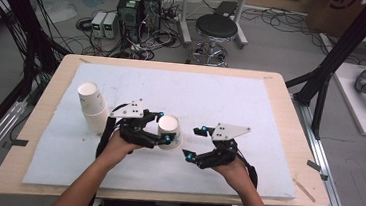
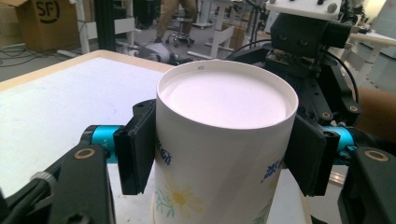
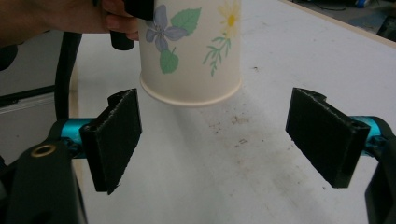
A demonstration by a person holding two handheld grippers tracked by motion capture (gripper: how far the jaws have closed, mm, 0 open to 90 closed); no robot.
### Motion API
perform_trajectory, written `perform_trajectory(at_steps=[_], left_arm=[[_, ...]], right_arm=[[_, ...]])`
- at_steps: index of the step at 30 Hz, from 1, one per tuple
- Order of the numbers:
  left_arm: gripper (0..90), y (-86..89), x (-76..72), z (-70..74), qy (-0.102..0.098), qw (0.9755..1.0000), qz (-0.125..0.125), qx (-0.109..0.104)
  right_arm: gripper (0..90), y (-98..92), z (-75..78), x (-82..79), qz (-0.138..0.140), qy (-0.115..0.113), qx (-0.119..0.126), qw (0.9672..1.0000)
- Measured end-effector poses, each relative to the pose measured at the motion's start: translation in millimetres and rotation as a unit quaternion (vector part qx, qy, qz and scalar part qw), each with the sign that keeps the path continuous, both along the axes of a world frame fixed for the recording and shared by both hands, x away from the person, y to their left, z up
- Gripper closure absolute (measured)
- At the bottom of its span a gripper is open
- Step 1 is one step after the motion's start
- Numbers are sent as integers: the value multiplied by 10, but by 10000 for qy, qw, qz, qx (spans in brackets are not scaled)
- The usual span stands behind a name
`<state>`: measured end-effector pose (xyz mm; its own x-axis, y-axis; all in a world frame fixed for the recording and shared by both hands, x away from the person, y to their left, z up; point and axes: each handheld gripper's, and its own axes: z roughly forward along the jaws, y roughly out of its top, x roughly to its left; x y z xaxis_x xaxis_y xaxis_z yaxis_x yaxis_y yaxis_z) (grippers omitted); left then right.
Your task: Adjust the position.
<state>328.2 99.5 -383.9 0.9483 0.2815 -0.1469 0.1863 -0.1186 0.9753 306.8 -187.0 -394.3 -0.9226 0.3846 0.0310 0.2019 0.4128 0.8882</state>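
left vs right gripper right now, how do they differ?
The left gripper has its jaws shut on the upside-down paper cup, pads pressed to its sides; the right gripper holds nothing, jaws spread wide. The left gripper holds the cup up off the white mat; the right gripper sits beside it, jaws aimed at the cup's rim. Both have black pads and a grey plate on top.

Both tools black w/ cyan knobs, grey 3-cornered top plates (dotted w/ holes), brass screws; forearms bare.
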Motion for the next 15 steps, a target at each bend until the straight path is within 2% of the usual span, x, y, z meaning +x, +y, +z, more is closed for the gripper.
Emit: perform_trajectory(at_steps=[6, 15], left_arm=[[335, -76, -15, 11, -17, 9999, -146, 29], [336, -172, -46, 17, -17, 9994, -329, -54]], right_arm=[[184, 20, -7, 0, 57, 49, 50, 10000], [184, 117, -43, -7, 256, 107, 179, 9995]])
